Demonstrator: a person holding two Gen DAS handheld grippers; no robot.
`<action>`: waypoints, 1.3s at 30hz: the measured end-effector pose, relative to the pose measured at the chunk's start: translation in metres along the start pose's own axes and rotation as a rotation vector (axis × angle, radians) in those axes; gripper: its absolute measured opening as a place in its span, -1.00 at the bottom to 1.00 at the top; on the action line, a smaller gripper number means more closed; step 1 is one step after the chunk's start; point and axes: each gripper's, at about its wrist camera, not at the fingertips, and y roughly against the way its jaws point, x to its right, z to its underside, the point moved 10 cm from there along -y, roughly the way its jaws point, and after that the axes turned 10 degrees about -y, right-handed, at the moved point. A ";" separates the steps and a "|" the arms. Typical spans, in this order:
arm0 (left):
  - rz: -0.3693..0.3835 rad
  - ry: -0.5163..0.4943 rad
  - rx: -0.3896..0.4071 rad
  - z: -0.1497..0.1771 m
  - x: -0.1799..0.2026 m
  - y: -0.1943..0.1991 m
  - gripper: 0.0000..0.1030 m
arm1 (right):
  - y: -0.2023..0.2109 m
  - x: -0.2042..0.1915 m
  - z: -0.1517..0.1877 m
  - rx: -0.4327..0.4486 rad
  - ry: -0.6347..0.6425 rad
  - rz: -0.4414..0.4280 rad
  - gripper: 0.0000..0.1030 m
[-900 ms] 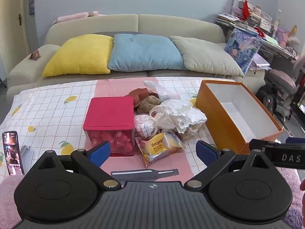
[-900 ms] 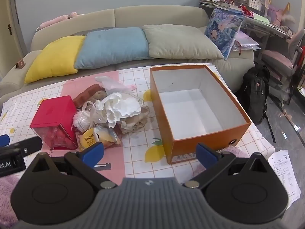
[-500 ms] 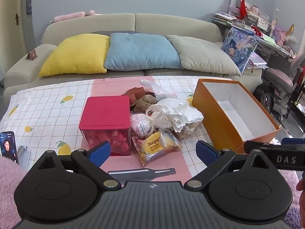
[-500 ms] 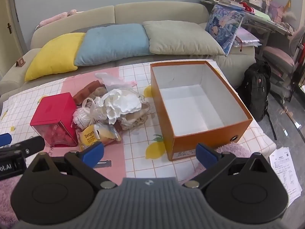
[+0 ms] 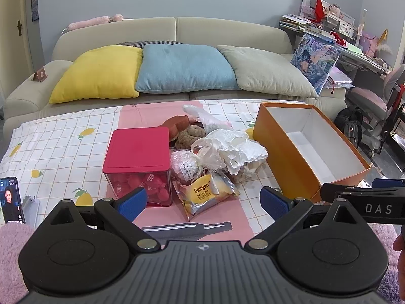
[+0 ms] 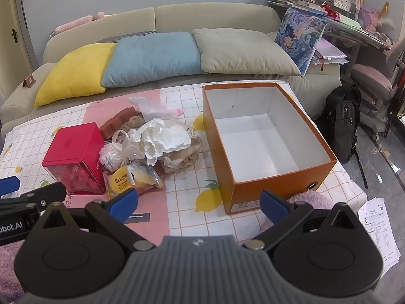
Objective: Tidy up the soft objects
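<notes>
Phone (image 5: 11, 200): upright on a small stand at the table's left edge, screen lit.

Red-lidded clear box (image 5: 139, 167): lid on, filled with red pieces; stands on the pink strip of the lemon-print tablecloth (image 5: 58, 147).

Pile of soft objects (image 5: 215, 152): just right of the red box, touching it. Includes a yellow Deeyeo snack packet (image 5: 206, 197) nearest the camera, a round pink-white pouch (image 5: 183, 164), crumpled white bags (image 6: 164, 139), a brown plush piece (image 5: 189, 134) and a brown block (image 5: 177, 124) at the back.

Grey strap (image 5: 187, 229): flat on the pink strip, in front of the packet.

Orange cardboard box (image 6: 276, 190): right of the pile, lid off, white inside, nothing in it. A band of bare cloth separates it from the pile; its near corner sits close to the table's front edge.

Sofa (image 5: 177, 33): directly behind the table, with yellow, blue and beige cushions.

Left gripper (image 5: 203, 202): tilted downward, above the near edge in front of the pile, jaws spread wide, holding nothing.

Right gripper (image 6: 198, 202): tilted downward, in front of the orange box, jaws spread wide, holding nothing.
</notes>
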 end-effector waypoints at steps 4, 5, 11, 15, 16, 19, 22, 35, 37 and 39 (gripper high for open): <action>-0.001 -0.005 0.001 -0.001 0.000 0.001 1.00 | 0.002 0.001 -0.001 0.006 -0.002 -0.004 0.95; -0.001 -0.004 0.002 -0.001 0.000 0.001 1.00 | 0.002 0.001 -0.001 0.005 -0.003 -0.004 0.95; -0.004 0.002 0.000 -0.002 -0.003 0.000 1.00 | 0.002 0.000 -0.001 0.010 0.003 0.001 0.95; -0.009 0.003 -0.002 -0.002 -0.004 0.000 1.00 | 0.003 -0.003 -0.002 0.010 0.015 0.002 0.95; -0.009 0.004 -0.002 -0.002 -0.005 0.000 1.00 | 0.004 -0.003 -0.002 0.012 0.016 0.000 0.95; -0.012 0.001 -0.007 -0.001 -0.005 -0.001 1.00 | 0.005 -0.005 -0.003 0.012 0.021 -0.001 0.95; -0.013 0.000 -0.007 0.000 -0.004 0.000 1.00 | 0.005 -0.004 -0.003 0.012 0.021 -0.003 0.95; -0.013 0.008 -0.022 0.003 -0.001 -0.002 1.00 | 0.004 -0.002 0.000 0.000 0.031 0.003 0.95; -0.015 0.007 -0.023 0.004 -0.002 -0.002 1.00 | 0.004 -0.003 0.000 -0.002 0.028 0.002 0.95; -0.014 0.010 -0.023 0.004 -0.003 -0.003 1.00 | 0.003 -0.004 0.000 -0.004 0.032 0.001 0.95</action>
